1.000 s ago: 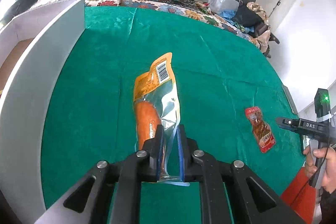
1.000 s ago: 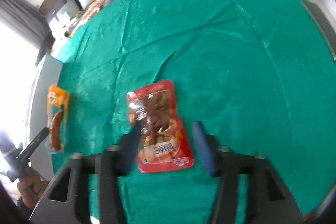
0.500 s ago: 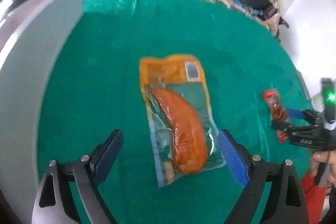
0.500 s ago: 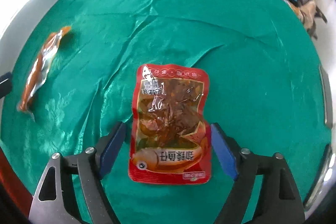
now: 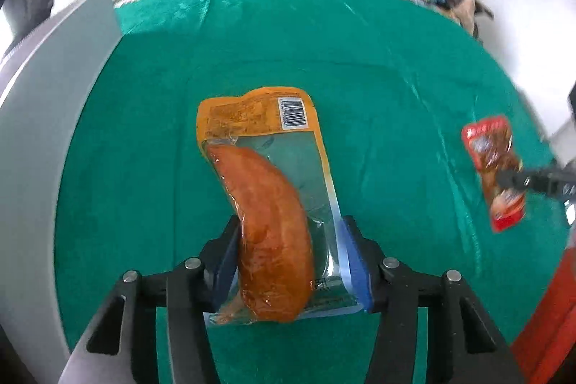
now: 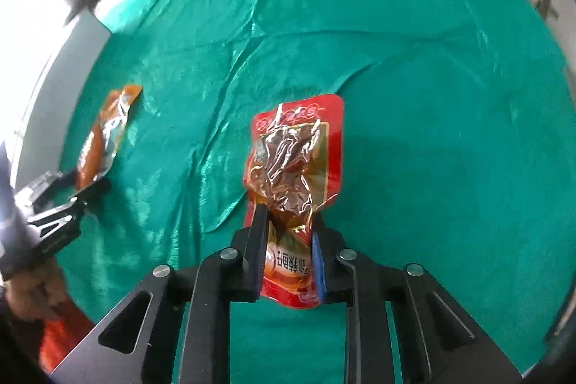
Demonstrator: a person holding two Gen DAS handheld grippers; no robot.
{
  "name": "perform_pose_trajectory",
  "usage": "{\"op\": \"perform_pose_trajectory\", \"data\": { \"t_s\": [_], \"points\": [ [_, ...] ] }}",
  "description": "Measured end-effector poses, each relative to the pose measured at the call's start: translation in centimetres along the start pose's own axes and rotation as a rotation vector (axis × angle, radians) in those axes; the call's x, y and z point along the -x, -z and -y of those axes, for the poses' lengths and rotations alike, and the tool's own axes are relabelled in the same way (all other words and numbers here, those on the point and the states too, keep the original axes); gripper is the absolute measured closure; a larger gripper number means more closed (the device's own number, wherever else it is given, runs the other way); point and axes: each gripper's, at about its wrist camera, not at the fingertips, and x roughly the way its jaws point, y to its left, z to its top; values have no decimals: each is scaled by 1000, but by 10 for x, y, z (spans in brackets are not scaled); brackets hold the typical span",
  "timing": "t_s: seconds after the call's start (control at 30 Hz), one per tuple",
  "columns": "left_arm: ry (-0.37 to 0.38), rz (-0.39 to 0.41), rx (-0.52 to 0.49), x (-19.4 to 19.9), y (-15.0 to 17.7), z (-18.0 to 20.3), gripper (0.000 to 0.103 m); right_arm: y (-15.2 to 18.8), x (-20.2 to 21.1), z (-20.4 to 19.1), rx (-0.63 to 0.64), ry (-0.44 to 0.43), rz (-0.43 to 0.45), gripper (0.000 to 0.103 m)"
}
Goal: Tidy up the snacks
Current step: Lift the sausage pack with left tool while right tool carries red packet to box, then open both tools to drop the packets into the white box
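My left gripper point(image 5: 288, 261) pinches the orange sausage pack point(image 5: 268, 204), which stretches toward twelve o'clock over the green cloth point(image 5: 378, 78). At three o'clock of it, my right gripper point(image 6: 288, 261) squeezes the red snack pouch point(image 6: 295, 175) at its near end.

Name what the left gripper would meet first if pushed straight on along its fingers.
The left gripper already clamps the orange sausage pack; beyond it, probably only the green cloth, though depth is unclear.

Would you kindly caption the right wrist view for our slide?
Right gripper shut on the red snack pouch above the green cloth; left gripper holds the orange sausage pack.
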Motion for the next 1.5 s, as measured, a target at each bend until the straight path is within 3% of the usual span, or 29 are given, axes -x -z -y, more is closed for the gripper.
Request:
{"op": "perform_pose_trajectory", "data": {
  "t_s": [0.07,0.17,0.43,0.57,0.63,0.77,0.87,0.97,1.03,1.07,1.1,1.2,1.33,1.37,1.5],
  "points": [
    [56,17,51,10,3,-8,51,4,3,8,-44,-71,5,86],
    [107,60,105,35,3,-14,51,15,13,28,-177,-265,32,92],
    [202,220,193,122,-3,-38,50,23,45,27,-271,-519,99,92],
    [146,317,242,187,1,-92,50,7,83,-47,-112,-598,138,92],
    [74,339,275,212,6,-128,50,-4,98,-103,-5,-639,141,92],
    [-145,320,308,235,26,-193,48,-17,105,-226,186,-713,102,91],
    [-267,277,344,233,46,-233,45,-12,99,-314,328,-698,61,91],
    [-338,242,396,226,65,-258,42,1,77,-395,432,-680,0,87],
    [-361,238,422,228,77,-267,33,14,63,-424,473,-638,-13,73],
    [-374,243,433,229,82,-267,24,21,50,-440,492,-614,-42,43],
    [-388,248,437,229,86,-265,17,25,42,-449,495,-597,-65,32],
    [-465,276,404,243,94,-252,15,28,32,-456,501,-561,-76,32],
    [-570,335,356,263,94,-227,8,28,49,-451,587,-405,66,32],
    [-566,344,363,266,91,-227,1,26,58,-449,608,-362,107,30],
    [-490,376,442,285,86,-235,0,22,72,-442,654,-239,213,26]
  ]
}}
